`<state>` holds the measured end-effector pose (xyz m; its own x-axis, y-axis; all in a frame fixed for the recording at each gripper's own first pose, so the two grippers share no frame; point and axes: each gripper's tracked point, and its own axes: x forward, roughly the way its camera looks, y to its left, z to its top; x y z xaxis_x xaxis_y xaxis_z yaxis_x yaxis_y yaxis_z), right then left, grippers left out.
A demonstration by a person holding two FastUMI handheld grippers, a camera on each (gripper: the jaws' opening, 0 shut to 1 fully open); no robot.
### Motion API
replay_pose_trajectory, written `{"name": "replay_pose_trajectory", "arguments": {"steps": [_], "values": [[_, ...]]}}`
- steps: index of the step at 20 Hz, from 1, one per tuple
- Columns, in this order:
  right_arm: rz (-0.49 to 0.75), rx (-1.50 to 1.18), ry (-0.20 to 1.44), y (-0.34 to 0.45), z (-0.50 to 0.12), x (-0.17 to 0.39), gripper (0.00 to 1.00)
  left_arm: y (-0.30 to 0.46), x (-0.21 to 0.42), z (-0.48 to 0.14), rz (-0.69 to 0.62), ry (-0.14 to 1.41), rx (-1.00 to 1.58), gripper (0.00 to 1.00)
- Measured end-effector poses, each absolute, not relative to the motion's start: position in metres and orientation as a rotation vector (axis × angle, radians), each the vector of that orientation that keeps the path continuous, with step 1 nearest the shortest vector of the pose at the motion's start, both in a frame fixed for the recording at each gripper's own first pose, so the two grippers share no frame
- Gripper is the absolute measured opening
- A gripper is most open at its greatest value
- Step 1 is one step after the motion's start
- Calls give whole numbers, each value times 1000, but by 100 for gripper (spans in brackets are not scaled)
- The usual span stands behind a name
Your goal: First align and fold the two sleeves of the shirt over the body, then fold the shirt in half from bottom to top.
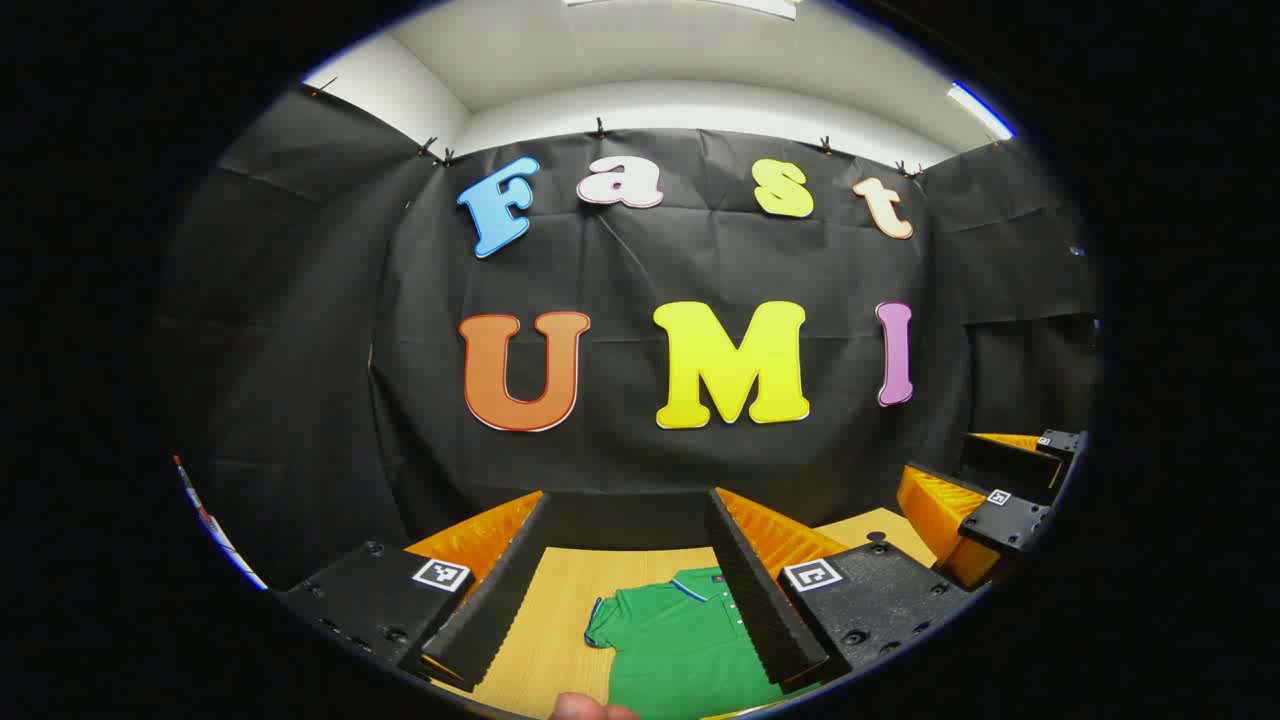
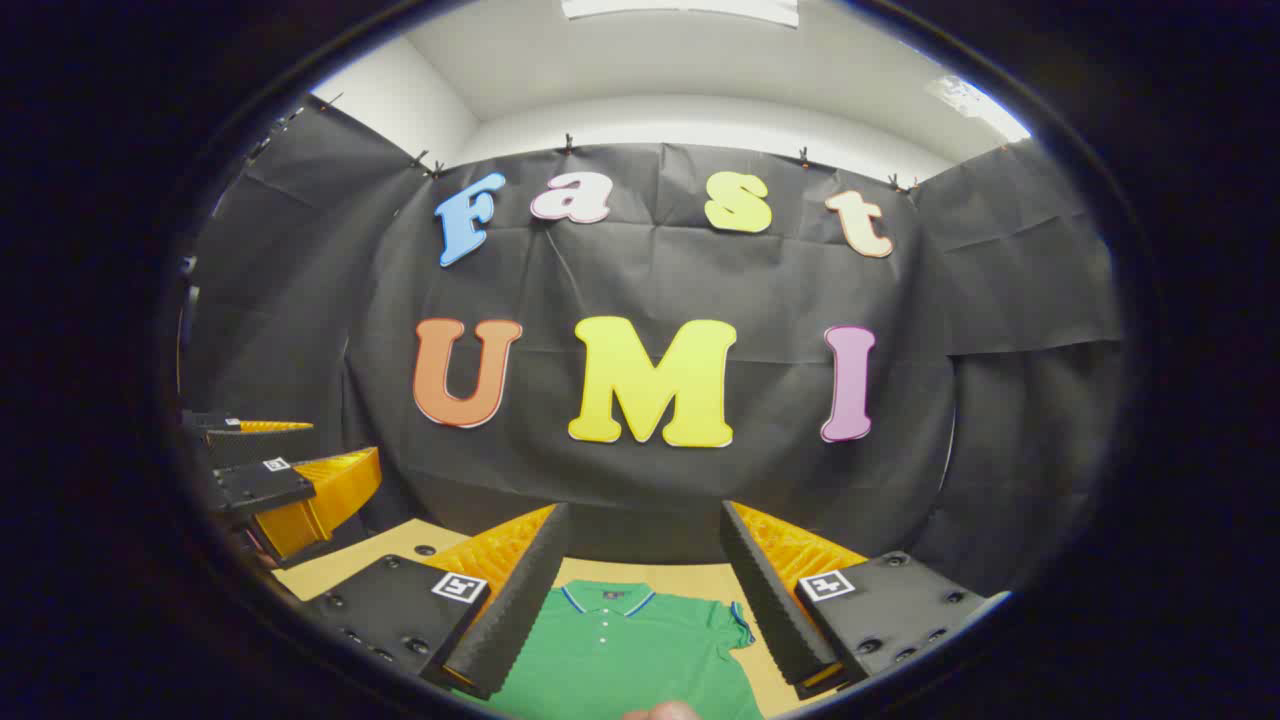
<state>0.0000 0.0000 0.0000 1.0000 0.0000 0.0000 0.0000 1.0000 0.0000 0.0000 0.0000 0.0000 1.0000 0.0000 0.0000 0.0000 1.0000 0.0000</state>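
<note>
fingers of the left gripper (image 1: 625, 590) and right gripper (image 2: 640, 600) spread, hovering over the shirt (image 2: 625, 655); uneven sleeve pinches could skew the fold.

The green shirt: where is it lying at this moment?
The green shirt lies flat on the wooden table, collar toward the black back wall. It shows low in both views between each gripper's open fingers: the left gripper and the right gripper.
</note>
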Motion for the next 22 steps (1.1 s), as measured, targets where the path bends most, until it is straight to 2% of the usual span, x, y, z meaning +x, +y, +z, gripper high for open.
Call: {"name": "replay_pose_trajectory", "arguments": {"steps": [3,4,22], "values": [[-17,4,-4,-12,3,1,97,-1,3,1,-1,-4,-3,98],[-21,3,-4,-15,4,2,95,-2,4,0,0,0,-6,98],[15,-17,25,-38,-9,25,95,-11,16,-1,7,-2,1,98]]}}
